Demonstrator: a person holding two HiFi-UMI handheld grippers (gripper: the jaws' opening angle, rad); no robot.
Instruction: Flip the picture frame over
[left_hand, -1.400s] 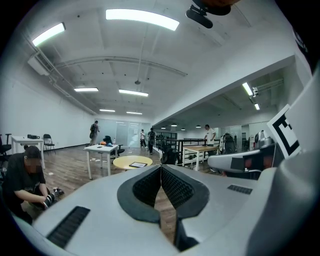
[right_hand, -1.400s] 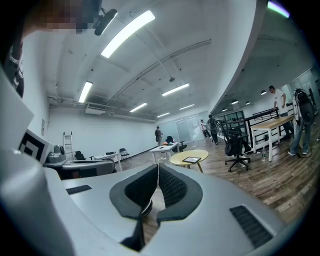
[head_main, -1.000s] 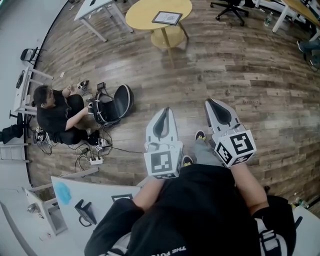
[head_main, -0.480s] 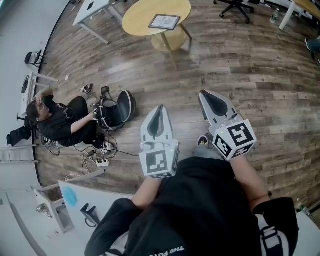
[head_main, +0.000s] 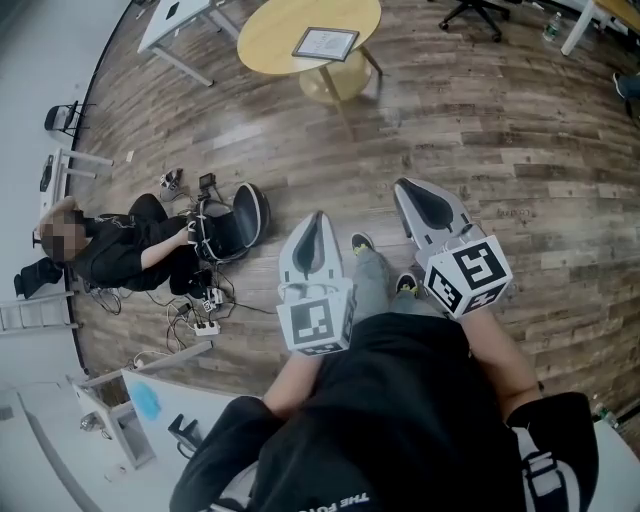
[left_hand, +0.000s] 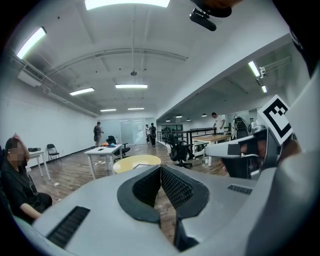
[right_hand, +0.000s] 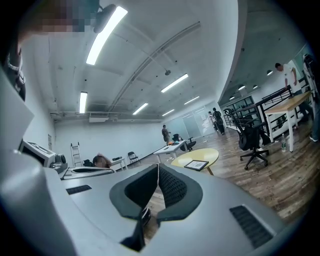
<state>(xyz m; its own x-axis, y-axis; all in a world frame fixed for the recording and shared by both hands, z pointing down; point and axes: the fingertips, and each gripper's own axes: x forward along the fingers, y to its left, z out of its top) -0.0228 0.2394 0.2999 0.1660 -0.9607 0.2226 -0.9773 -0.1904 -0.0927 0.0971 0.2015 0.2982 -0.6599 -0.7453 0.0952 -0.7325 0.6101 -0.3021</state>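
Observation:
The picture frame (head_main: 325, 43) lies flat on a round yellow table (head_main: 290, 25) far ahead across the wooden floor; the right gripper view shows it too, as a dark-edged frame (right_hand: 196, 165) on the table (right_hand: 210, 154). My left gripper (head_main: 316, 218) and right gripper (head_main: 401, 187) are held side by side over the floor, well short of the table. Both are shut and hold nothing: the ribbed pads meet in the left gripper view (left_hand: 161, 168) and in the right gripper view (right_hand: 158, 167).
A person (head_main: 120, 245) sits on the floor at the left beside a black bag or chair (head_main: 235, 213), cables and a power strip (head_main: 195, 324). A white desk (head_main: 180, 18) stands left of the round table and an office chair (head_main: 472, 14) to its right. A white table (head_main: 150, 430) is behind me on the left.
Both grippers have travelled on over the floor towards the round table, still shut. The holder's foot has stepped forward between them. The seated person has leaned back to the left.

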